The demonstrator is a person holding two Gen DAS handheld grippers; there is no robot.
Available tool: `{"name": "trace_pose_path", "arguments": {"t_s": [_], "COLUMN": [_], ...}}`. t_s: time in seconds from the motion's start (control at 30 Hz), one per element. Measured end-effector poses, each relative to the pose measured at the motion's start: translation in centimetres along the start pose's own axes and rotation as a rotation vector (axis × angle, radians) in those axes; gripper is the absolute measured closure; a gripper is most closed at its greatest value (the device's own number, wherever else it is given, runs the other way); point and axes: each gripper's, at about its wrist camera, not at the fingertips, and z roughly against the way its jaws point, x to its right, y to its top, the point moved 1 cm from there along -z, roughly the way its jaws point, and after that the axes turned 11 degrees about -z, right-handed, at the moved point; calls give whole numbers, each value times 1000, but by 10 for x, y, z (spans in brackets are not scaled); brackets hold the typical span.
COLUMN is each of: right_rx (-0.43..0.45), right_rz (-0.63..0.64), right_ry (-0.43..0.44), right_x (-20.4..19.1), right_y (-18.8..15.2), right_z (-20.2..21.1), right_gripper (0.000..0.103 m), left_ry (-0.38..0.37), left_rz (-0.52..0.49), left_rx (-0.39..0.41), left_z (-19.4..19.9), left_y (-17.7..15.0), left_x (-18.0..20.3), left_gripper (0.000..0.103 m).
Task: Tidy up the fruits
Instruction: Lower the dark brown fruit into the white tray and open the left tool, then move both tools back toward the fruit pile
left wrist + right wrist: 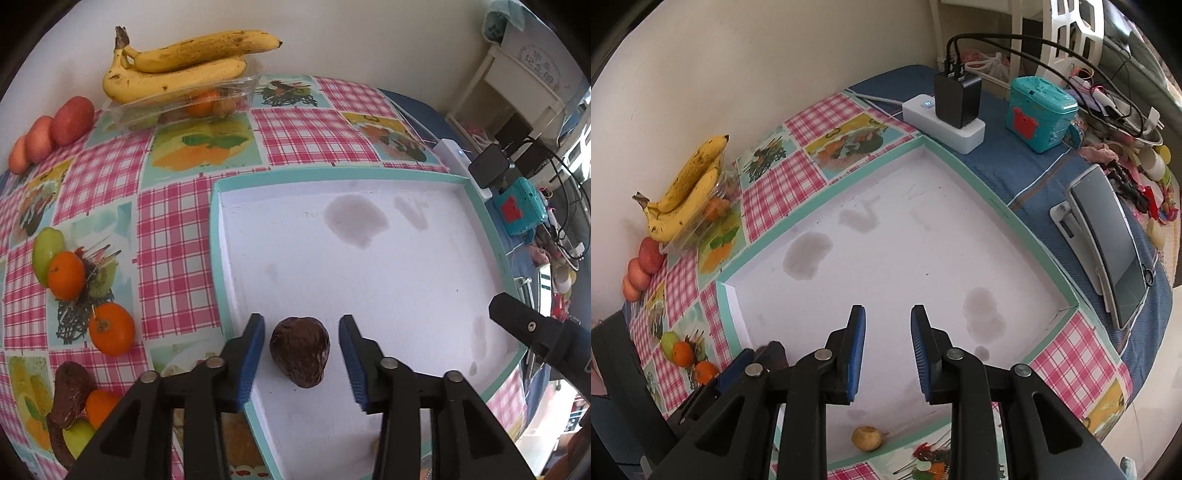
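**A:** Status on the left gripper [301, 354]?

**B:** Tongs apart, straddling the dark brown wrinkled fruit [300, 351] — gap on both sides, no contact with either blue pad. The fruit sits on the white floor of the shallow teal-rimmed tray [218, 266], close to the tray's left edge, toward the near corner.

**A:** Right gripper [887, 354]?

**B:** Also apart, clamped on nothing. It hangs over the tray's near-middle. A small yellow-brown round fruit [866, 438] lies just inside the tray's near edge, below that gripper.

**A:** How will the brown one handle?

**B:** My guess: light, skin leathery and creased, so decent friction on the ribbed pads. Probably soft or hollow underneath — easy squeeze, or it dents. Shape is lopsided, narrower at the near end. Take it across the widest part, pads flat on the two flanks, as it's lined up now.

**A:** What's outside the tray?

**B:** On the pink checked tablecloth [303, 129]: oranges [112, 329] and a green fruit [48, 254] near the left edge; red apples [72, 120] and a yellow banana bunch [177, 66] on a clear plastic container [207, 99] at the far left corner, by the wall.

**A:** Risk?

**B:** The left tong is close to the tray's rim — could clip it if it drifts outward.
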Motion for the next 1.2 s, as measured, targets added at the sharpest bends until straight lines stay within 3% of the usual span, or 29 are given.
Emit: {"name": "trace_pose_path", "arguments": {"t_s": [0.43, 0.63, 0.87, 0.9, 0.97, 1.13, 1.2], "right_rx": [34, 20, -31, -36, -46, -69, -78], "right_rz": [-8, 6, 116, 128, 159, 223, 250], "right_ry": [11, 19, 36, 37, 39, 45, 44], "right_x": [2, 1, -21, -24, -31, -45, -51], "right_y": [3, 1, -13, -15, -19, -31, -35], "right_z": [10, 9, -1, -2, -4, -9, -12], "right_gripper": [77, 77, 77, 77, 77, 77, 71], "left_ry": [29, 120, 243, 249, 260, 360, 380], "left_rz": [53, 167, 303, 319, 364, 445, 474], "left_rx": [44, 67, 56, 51, 48, 62, 64], "left_z": [41, 65, 86, 88, 93, 114, 119], "left_y": [-1, -8, -29, -33, -44, -69, -78], "left_x": [-10, -43, -102, -109, -128, -166, -177], "left_gripper": [54, 54, 54, 53, 39, 33, 30]}}
